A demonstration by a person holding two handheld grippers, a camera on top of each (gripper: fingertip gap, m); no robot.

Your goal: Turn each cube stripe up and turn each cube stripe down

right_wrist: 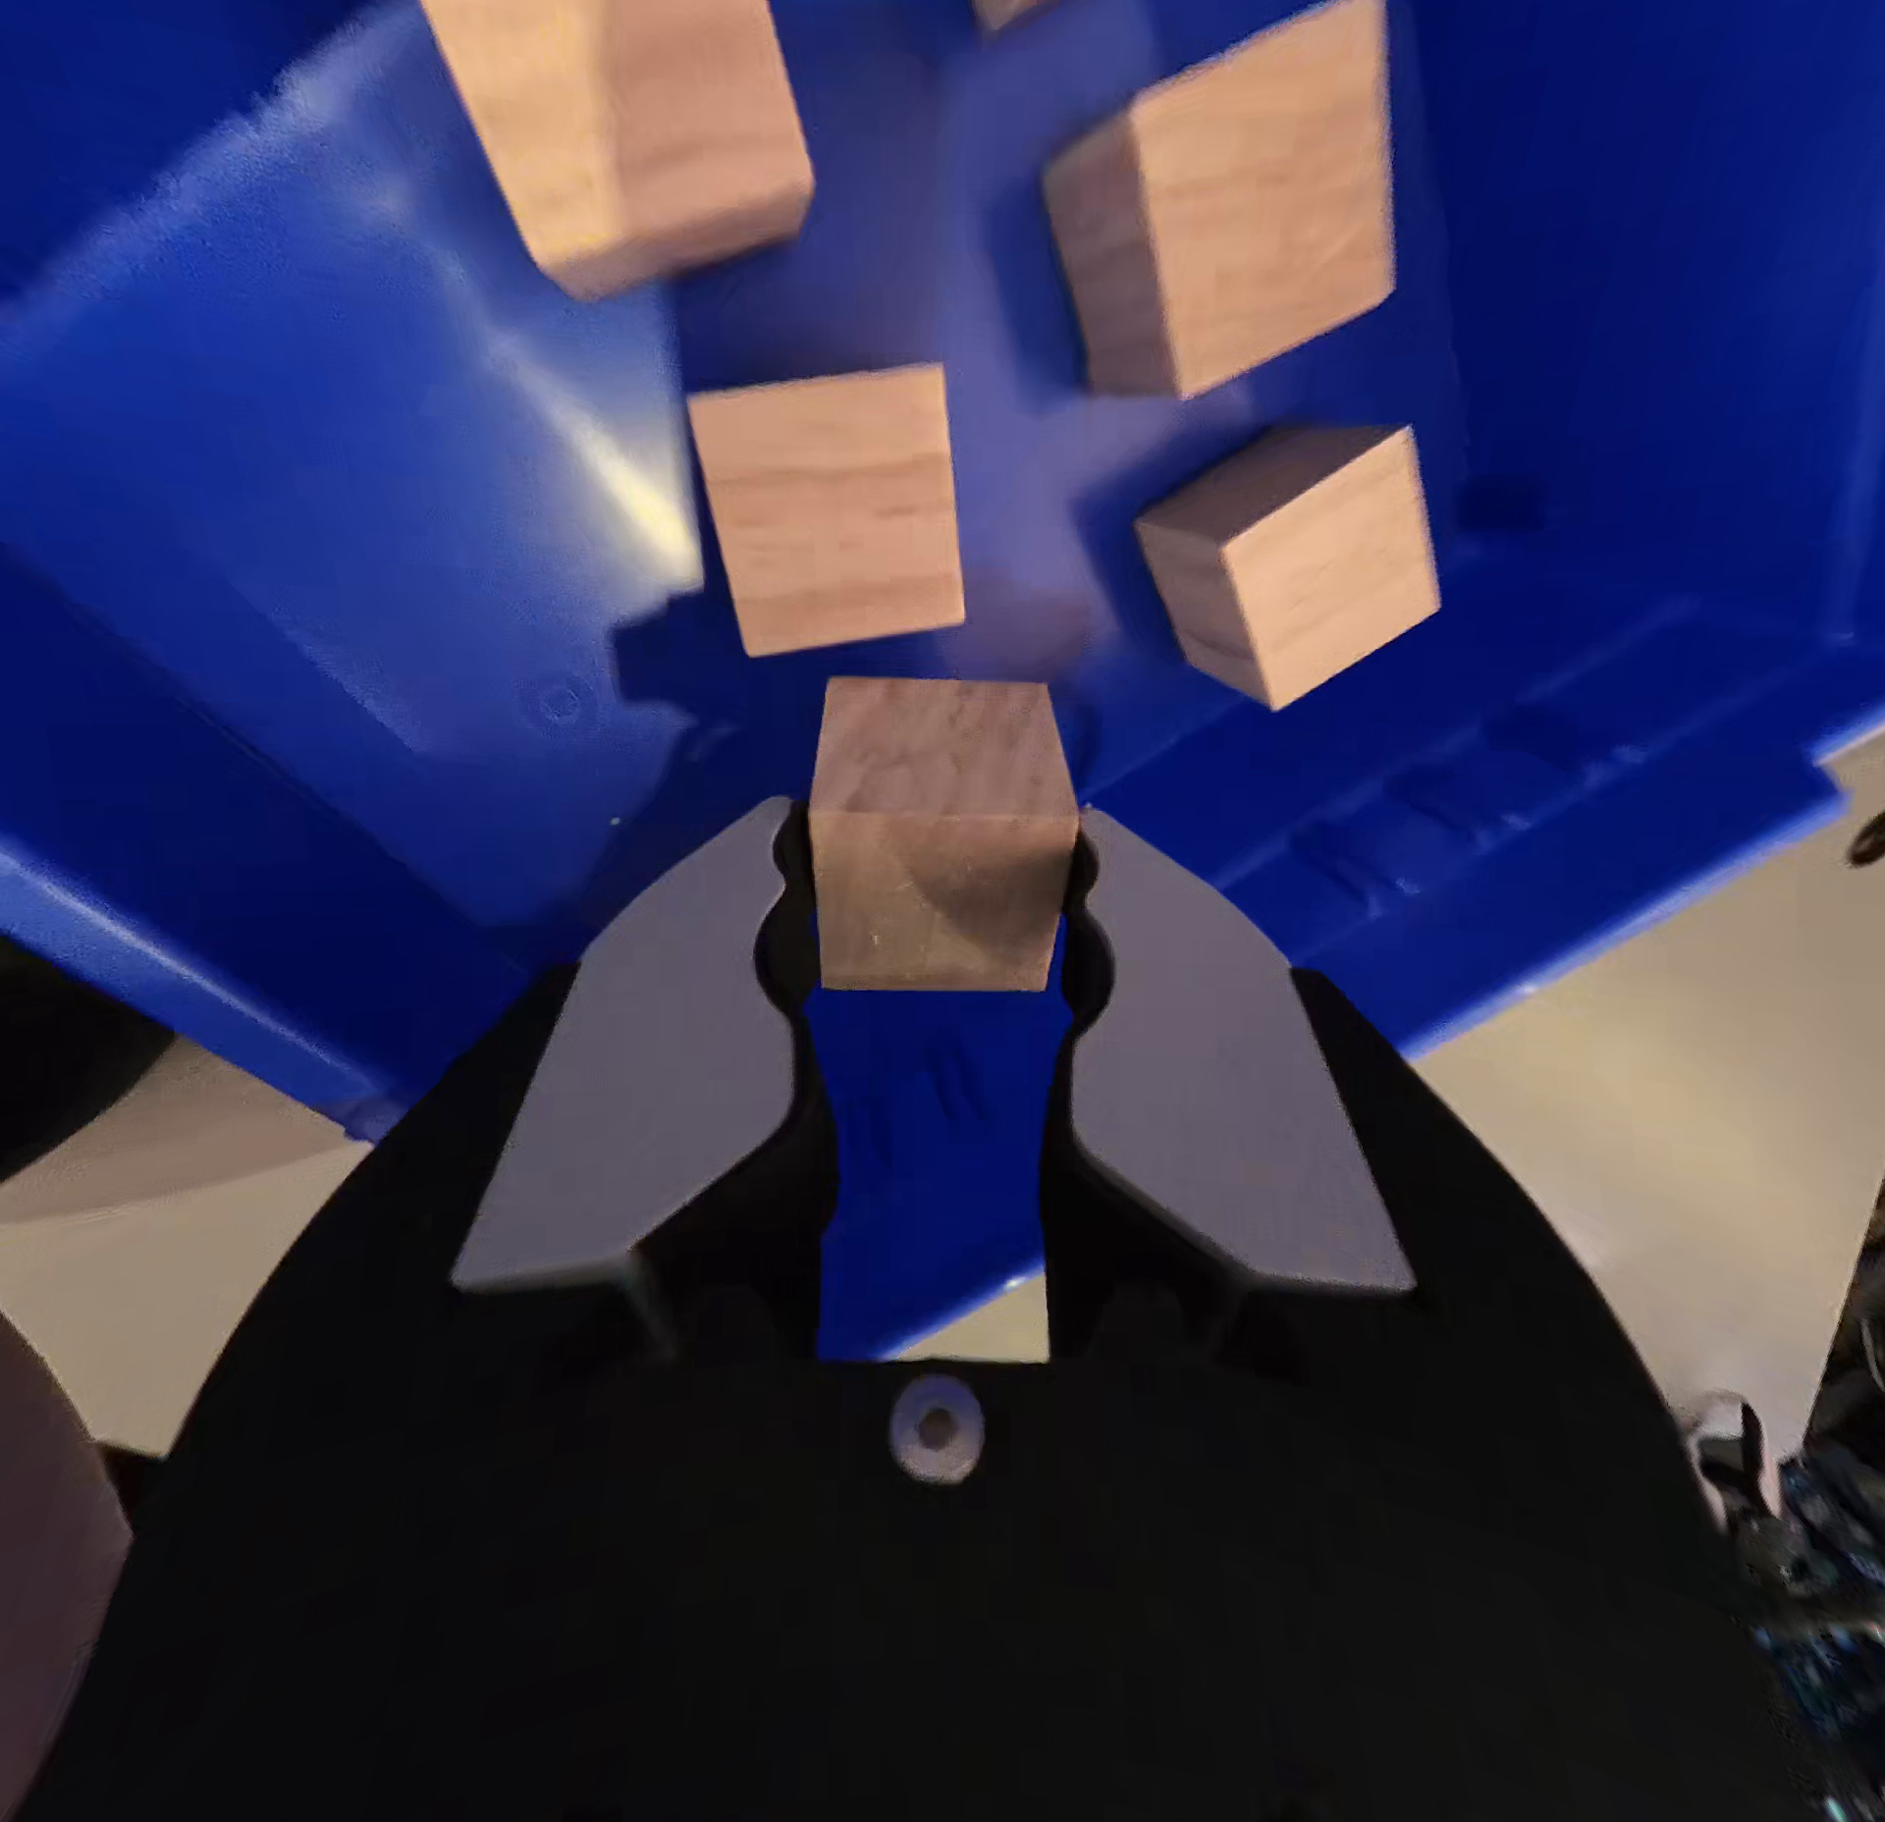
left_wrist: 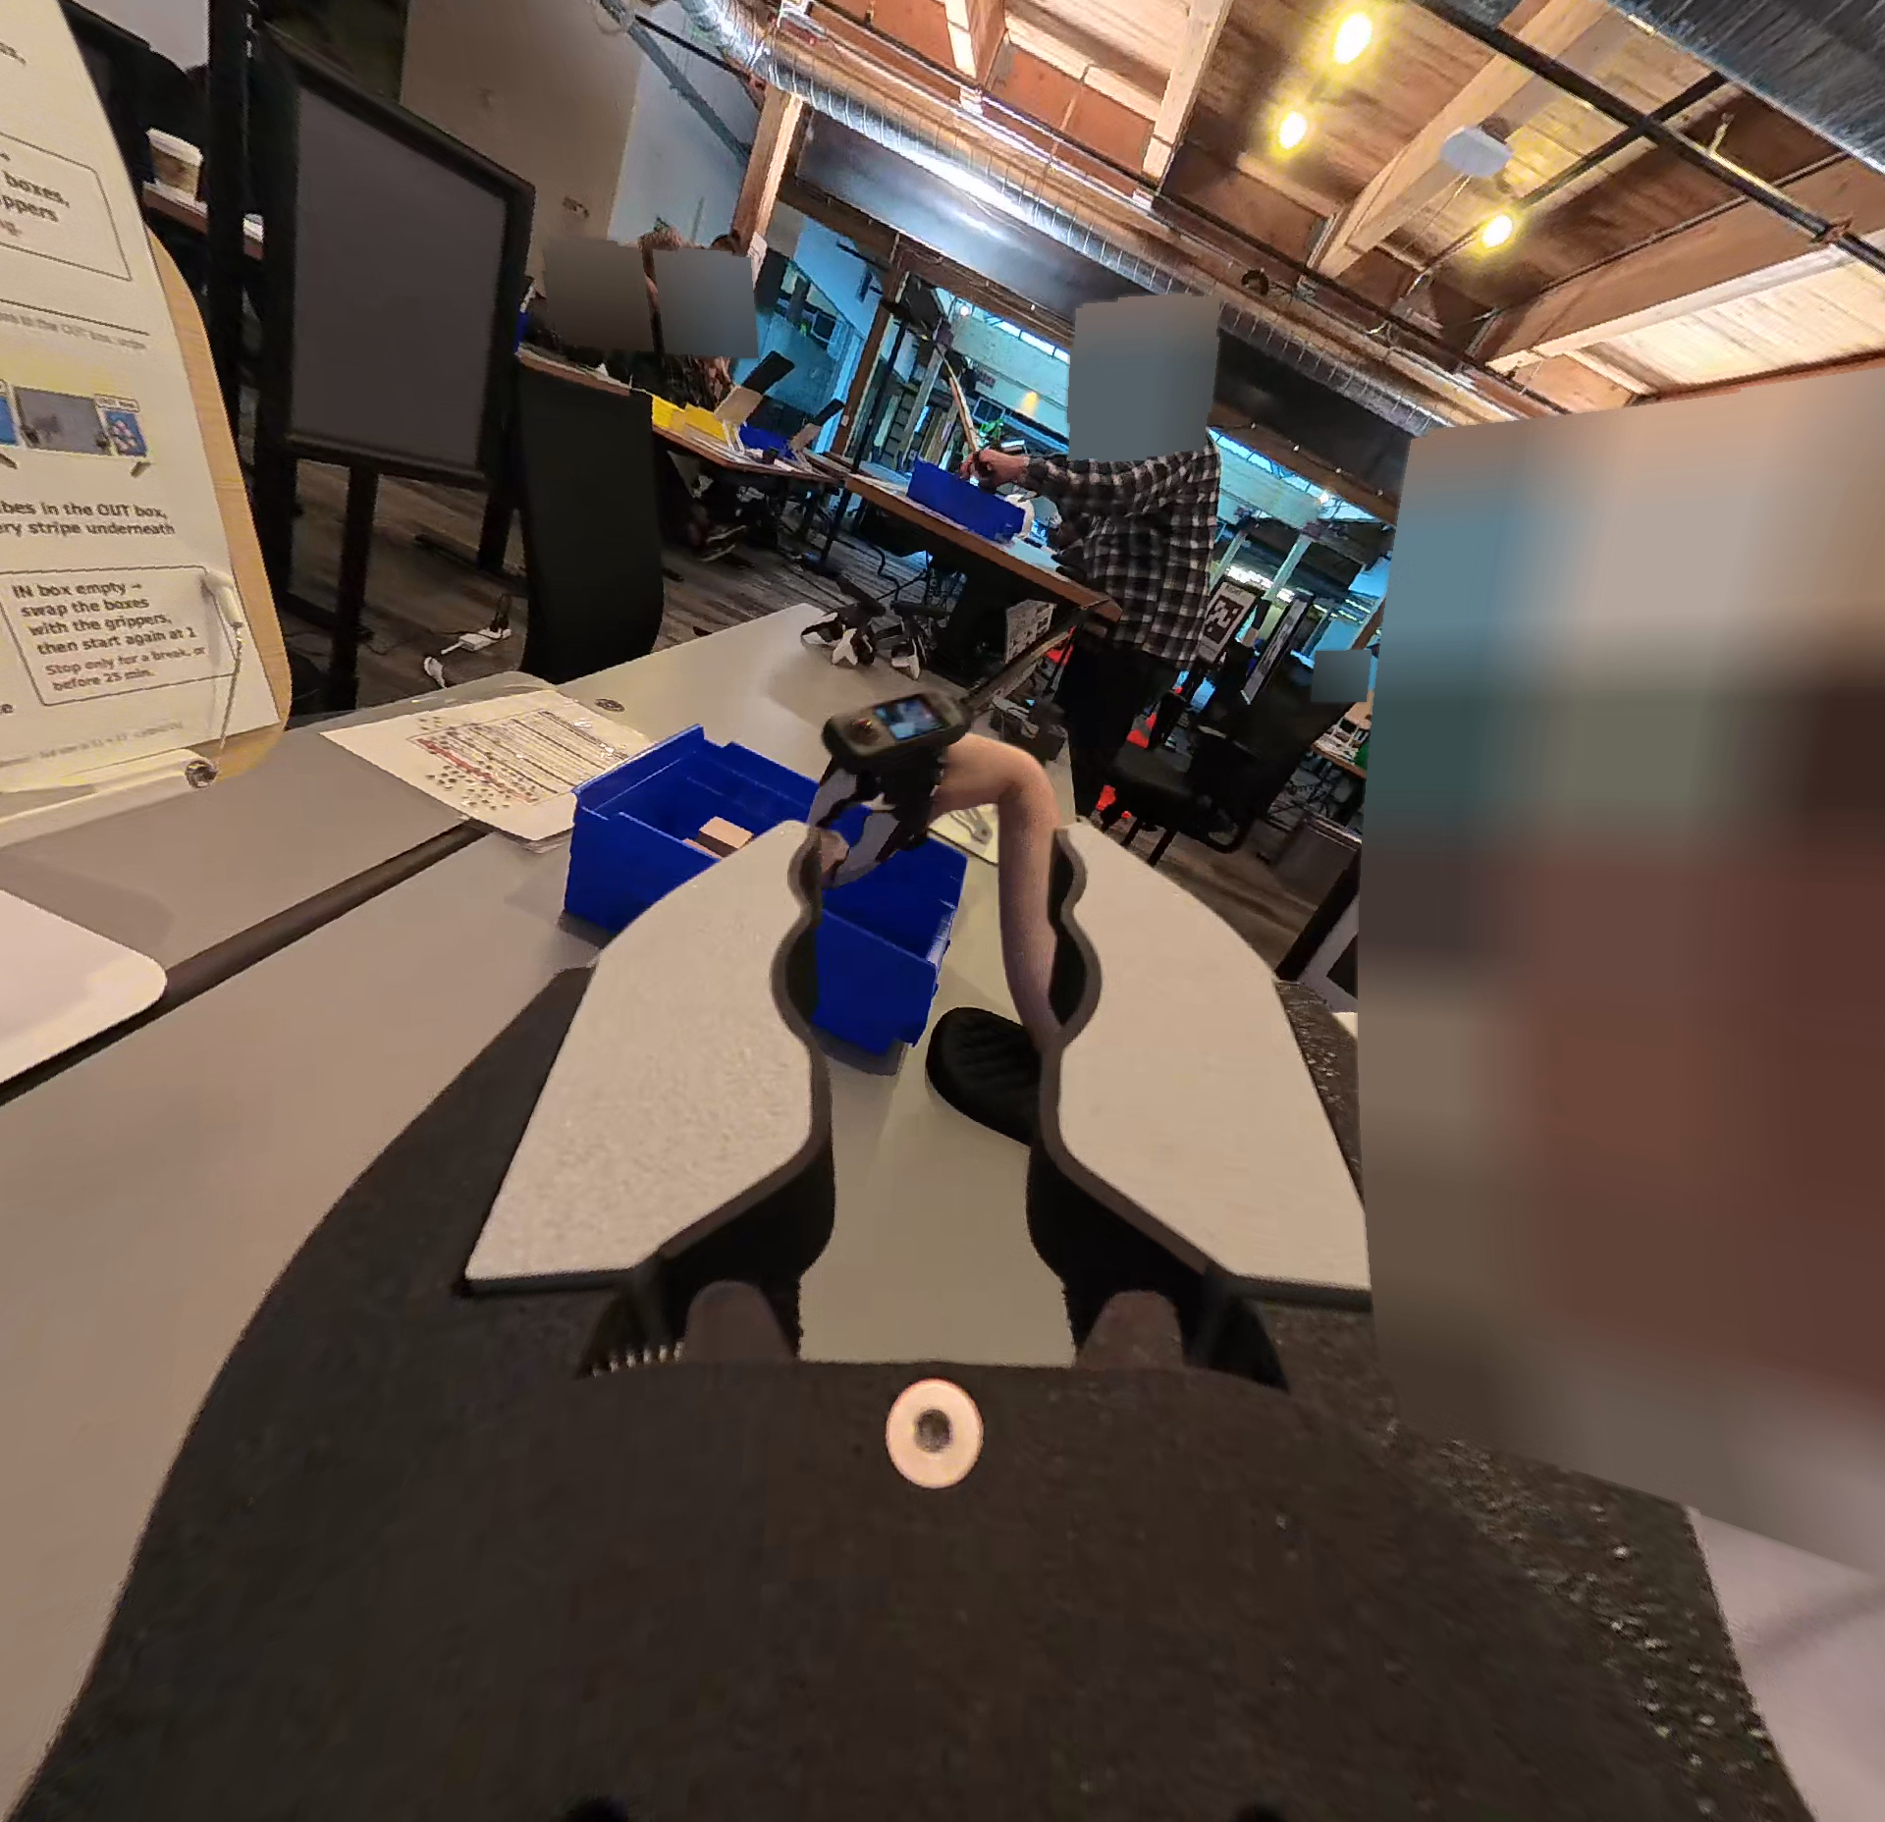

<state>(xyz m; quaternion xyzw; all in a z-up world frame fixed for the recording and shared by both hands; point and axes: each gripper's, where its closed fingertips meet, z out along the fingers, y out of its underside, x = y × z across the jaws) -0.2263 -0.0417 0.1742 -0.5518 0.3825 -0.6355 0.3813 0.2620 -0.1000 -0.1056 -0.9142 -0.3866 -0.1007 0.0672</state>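
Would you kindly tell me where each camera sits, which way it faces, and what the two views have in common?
Left wrist view: rides the open left gripper, held above the grey table, looking level across the workshop; a bare forearm shows.
Right wrist view: rides the right gripper, aimed down into the blue plastic bin, shut on a plain wooden cube; five more cubes lie inside.
Shared: the blue bin and the right gripper.
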